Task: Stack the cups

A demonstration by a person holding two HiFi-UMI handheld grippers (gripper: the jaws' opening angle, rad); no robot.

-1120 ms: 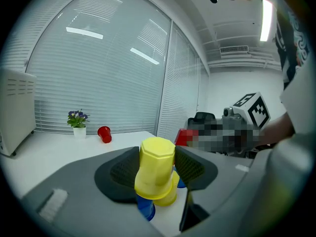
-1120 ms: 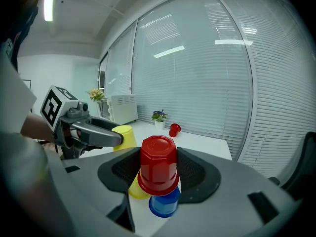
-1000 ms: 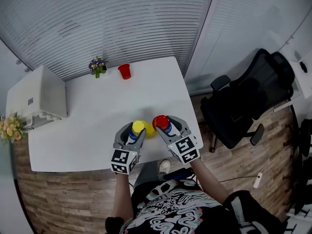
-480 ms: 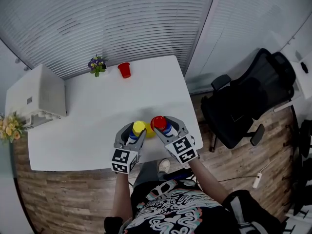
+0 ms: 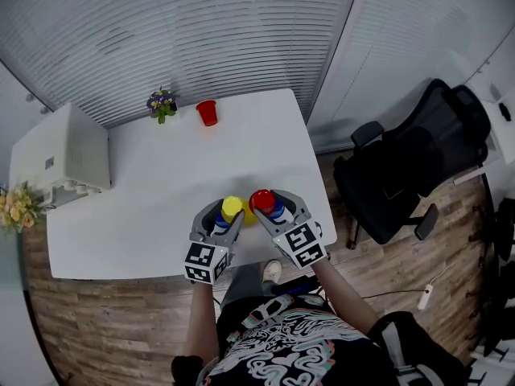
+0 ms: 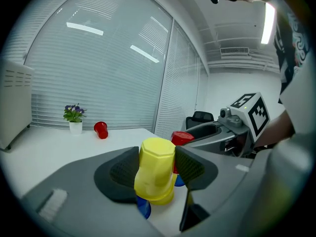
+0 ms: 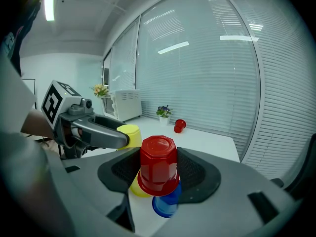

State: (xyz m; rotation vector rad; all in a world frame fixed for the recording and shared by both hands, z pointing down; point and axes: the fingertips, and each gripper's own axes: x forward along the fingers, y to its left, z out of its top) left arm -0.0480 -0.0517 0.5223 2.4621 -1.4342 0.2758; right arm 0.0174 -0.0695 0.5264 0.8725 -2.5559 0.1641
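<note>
— Which step is this?

— Mid-stack, I'd judge. Two cups are up off the white table [image 5: 161, 183], side by side at the lower centre of the head view, with one about to go over the other.

— And the claws?

— The left gripper [image 6: 157, 171] is clenched on an upside-down yellow cup [image 6: 157, 154]. Its jaws stand fairly wide, with the pads against the cup's sides. The right gripper [image 7: 159, 174] grasps an upside-down red cup [image 7: 159, 162] the same way.

— Anything beneath?

— A blue cup [image 7: 167, 202] shows below the red one. I cannot tell whether it is nested or standing on the table.

— Next move?

— Probably centre one cup over the other, lower it squarely, then let go. A second red cup [image 5: 208, 112] sits at the upper centre beside a potted flower [image 5: 161, 105], well apart and not yet collected.
</note>
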